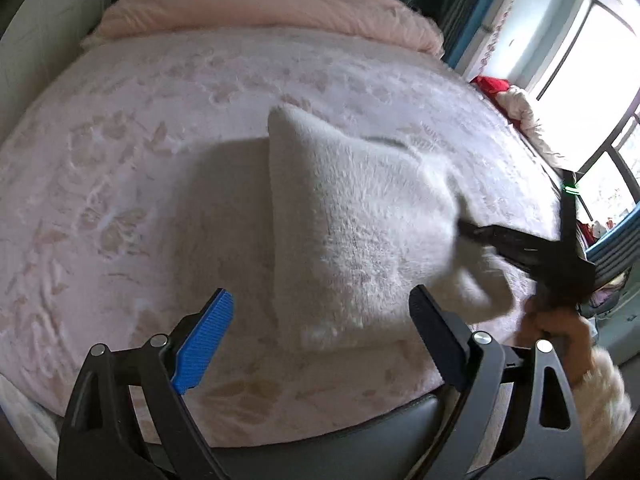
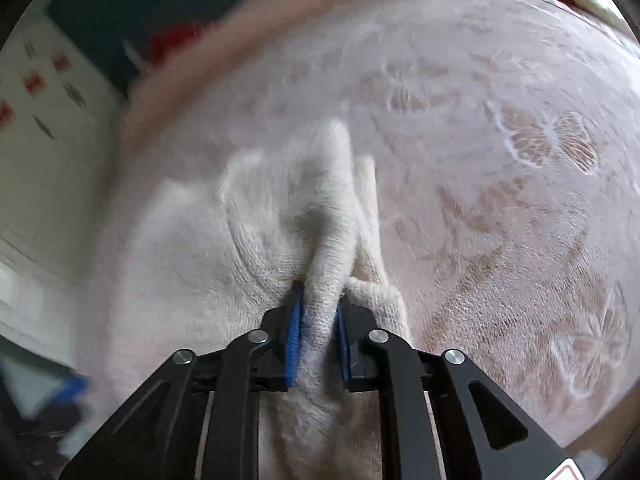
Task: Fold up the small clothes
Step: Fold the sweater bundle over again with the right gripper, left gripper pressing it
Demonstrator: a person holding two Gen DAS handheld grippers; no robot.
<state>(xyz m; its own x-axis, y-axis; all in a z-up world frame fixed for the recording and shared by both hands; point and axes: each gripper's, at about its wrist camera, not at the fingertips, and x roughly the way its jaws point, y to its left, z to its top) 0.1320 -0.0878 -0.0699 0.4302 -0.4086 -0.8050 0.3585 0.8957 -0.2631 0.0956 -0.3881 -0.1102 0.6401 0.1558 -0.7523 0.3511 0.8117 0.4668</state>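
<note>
A white fluffy knitted garment [image 1: 352, 208] lies on the pink flower-embossed bed cover [image 1: 120, 160], partly lifted at its right side. My left gripper [image 1: 322, 300] hovers open just in front of the garment's near edge, with nothing pressed between its blue pads [image 1: 204, 340]. My right gripper [image 2: 320, 296] is shut on a bunched fold of the garment [image 2: 280, 220], which runs up between the pads. In the left wrist view the right gripper [image 1: 520, 248] comes in from the right, held by a hand [image 1: 560, 328] in a cream sleeve.
A folded pink quilt [image 1: 260, 8] lies across the far end of the bed. Red and cream cloth [image 1: 516, 100] is piled at the right edge under a bright window [image 1: 592, 60]. A dark padded bed edge [image 1: 360, 432] runs along the front. A white cabinet [image 1: 40, 40] stands on the left.
</note>
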